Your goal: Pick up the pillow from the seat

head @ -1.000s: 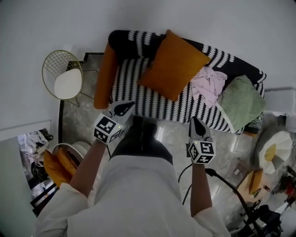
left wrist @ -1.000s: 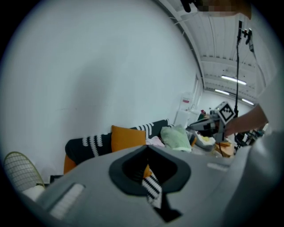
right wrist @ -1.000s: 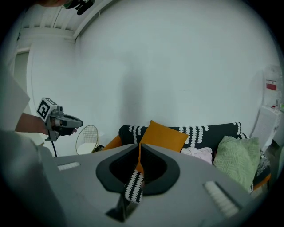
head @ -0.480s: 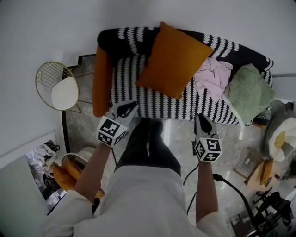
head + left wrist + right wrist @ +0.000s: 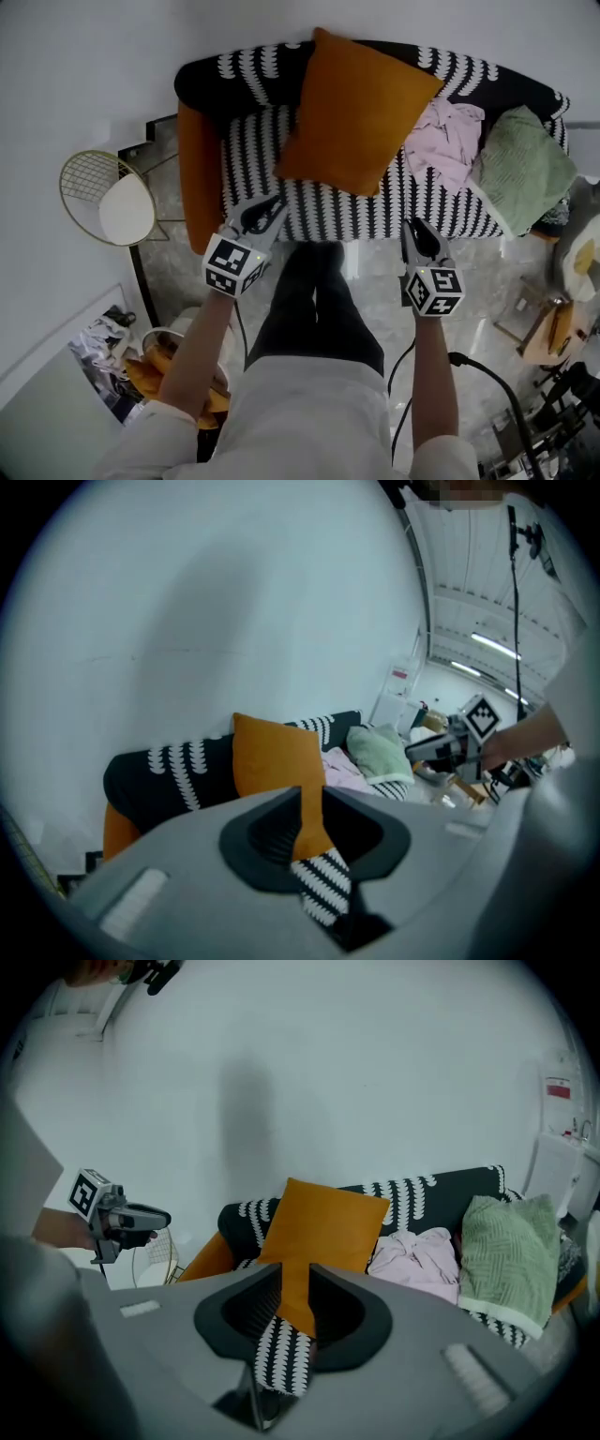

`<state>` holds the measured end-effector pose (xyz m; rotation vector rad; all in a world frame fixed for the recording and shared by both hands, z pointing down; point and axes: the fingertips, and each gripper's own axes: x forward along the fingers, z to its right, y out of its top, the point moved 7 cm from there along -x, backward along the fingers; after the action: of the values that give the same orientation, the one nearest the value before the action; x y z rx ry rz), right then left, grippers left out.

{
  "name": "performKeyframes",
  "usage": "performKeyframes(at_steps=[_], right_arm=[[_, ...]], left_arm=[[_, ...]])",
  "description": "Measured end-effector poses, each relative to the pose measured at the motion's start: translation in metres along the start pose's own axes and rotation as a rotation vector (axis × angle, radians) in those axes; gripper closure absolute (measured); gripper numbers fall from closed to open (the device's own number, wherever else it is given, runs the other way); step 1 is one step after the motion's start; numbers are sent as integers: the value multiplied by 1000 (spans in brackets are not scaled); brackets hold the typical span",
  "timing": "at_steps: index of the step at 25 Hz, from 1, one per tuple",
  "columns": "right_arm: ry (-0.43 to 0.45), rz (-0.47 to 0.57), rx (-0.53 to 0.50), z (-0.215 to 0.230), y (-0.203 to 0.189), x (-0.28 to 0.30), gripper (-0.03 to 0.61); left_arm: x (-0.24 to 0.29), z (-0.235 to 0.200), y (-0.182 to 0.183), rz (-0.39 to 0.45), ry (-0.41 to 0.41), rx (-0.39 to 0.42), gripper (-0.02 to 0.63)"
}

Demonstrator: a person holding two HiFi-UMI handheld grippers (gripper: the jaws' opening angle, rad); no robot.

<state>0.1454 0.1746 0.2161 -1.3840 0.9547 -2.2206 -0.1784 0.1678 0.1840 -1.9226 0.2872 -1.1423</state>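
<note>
The approach step is judged to be in hand; the orange pillow (image 5: 356, 112) is propped against the backrest on the striped seat (image 5: 253, 178), untouched. The left gripper (image 5: 274, 204) and right gripper (image 5: 413, 228) are held at the near seat edge, jaws narrowly spread, nothing between them; next, both must be advanced to the pillow's edges and closed. Counted: one orange pillow; one green cushion (image 5: 525, 169); one pink garment (image 5: 448, 141); two grippers.

On the sofa (image 5: 253, 159), the orange pillow (image 5: 361, 108) covers the middle of the backrest and part of the seat. The green cushion (image 5: 525, 169) hides the sofa's right end. In the left gripper view, the body of the left gripper (image 5: 311, 803) blocks the sofa's seat front. Right of the sofa, a pale object (image 5: 583, 262) is cut by the picture's edge.
</note>
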Motion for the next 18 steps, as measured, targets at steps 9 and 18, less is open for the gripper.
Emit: performKeyframes(at_steps=[9,18], right_arm=[[-9,-45,84,33,-25,80,429],[-14,-74,160,71,-48,154,396]], left_arm=[[68,-49,-17,-30,-12,15,509],[142,-88,-44,-72,-13,-27,494]])
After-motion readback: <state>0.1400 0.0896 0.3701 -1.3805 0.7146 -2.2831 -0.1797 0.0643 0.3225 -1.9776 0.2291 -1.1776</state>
